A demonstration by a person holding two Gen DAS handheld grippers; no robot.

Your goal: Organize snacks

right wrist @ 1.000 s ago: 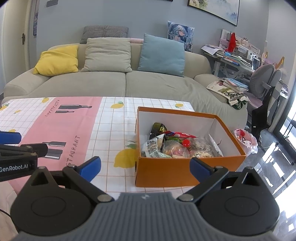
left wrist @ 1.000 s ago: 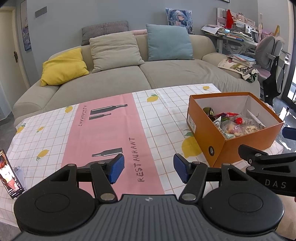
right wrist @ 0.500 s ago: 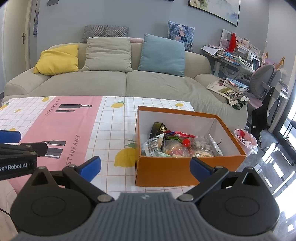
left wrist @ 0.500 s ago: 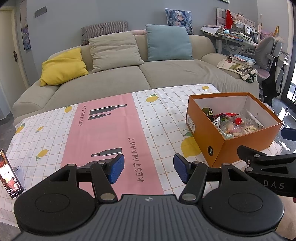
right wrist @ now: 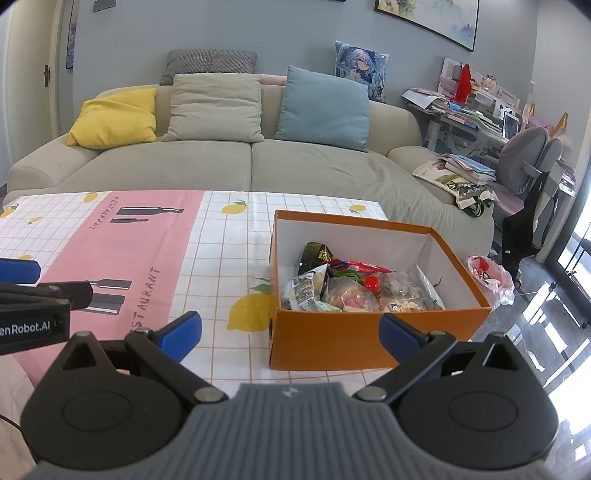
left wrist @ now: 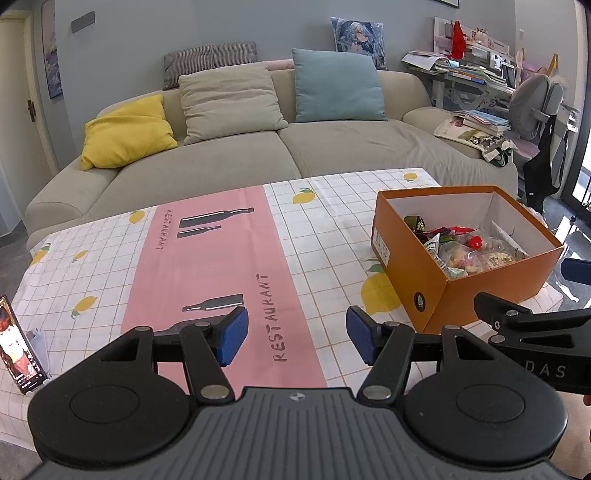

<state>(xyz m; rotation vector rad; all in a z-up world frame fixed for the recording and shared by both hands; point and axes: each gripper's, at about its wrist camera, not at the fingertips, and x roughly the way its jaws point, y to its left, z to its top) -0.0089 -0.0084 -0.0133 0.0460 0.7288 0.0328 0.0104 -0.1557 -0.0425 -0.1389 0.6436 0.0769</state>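
Orange box (right wrist: 332,339) at the tablecloth's (left wrist: 221,258) right end, snack packets (right wrist: 332,291) piled inside. Left gripper (left wrist: 293,334) and right gripper (right wrist: 290,332) spread, empty, motionless. Nothing changed; sorting apparently finished or paused.

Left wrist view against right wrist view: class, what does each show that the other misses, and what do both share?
Only the left wrist view shows the phone propped at the tablecloth's left edge. Only the right wrist view shows the pink bag on the floor beyond the box, and the framed picture on the wall. Both show the orange box of snacks, the sofa, and each open, empty hand-held gripper: left, right.
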